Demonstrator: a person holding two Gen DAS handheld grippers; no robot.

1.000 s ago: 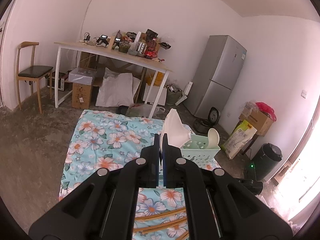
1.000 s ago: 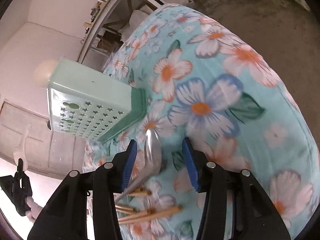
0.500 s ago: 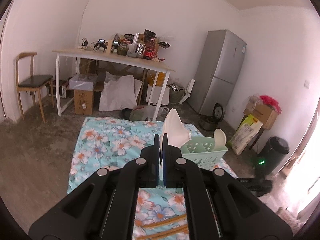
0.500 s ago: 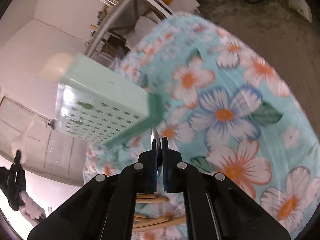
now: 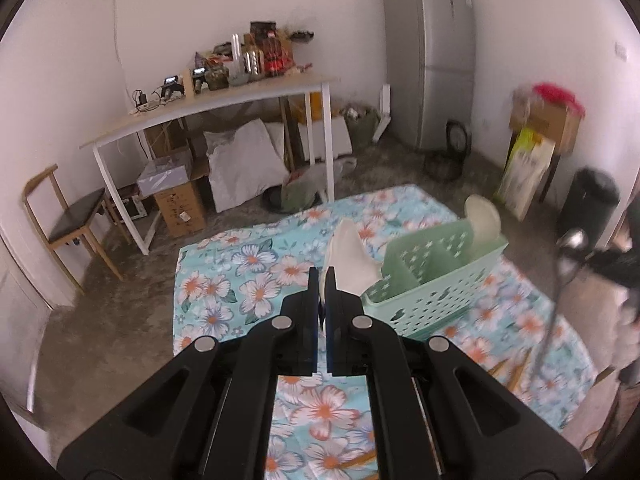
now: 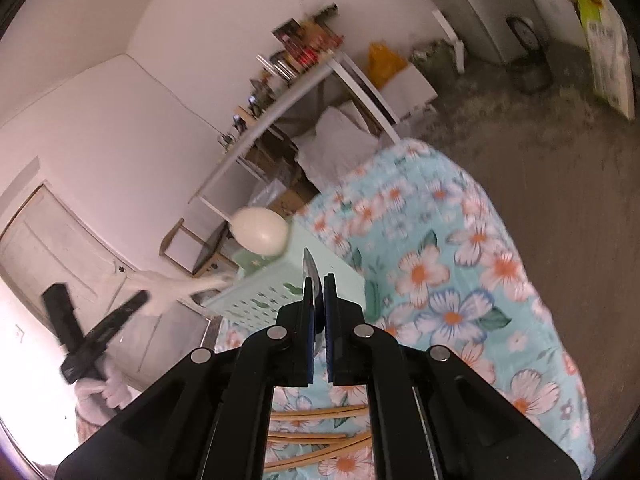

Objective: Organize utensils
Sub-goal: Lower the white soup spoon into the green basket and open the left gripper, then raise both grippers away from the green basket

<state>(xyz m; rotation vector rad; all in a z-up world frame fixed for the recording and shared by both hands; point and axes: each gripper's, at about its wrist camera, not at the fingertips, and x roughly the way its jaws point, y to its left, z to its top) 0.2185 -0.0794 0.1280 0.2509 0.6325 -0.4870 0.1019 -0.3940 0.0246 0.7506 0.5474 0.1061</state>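
Both tools are loaded and up above the flowered cloth [image 5: 248, 276], which looks like a carry toward the green basket [image 5: 436, 300]. The left tongs [image 5: 322, 276] are clamped on a white spoon [image 5: 350, 260], its bowl poking past the tips beside the basket. The right tongs [image 6: 319, 284] are pinched tight on a metal utensil [image 6: 310, 266], blade over the basket's edge. Chopsticks [image 6: 316, 414] wait on the cloth.

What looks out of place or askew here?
Nothing is spilled or damaged. The basket stands upright on the floral cloth. Loose chopsticks lie crisscrossed on the cloth, not yet sorted.
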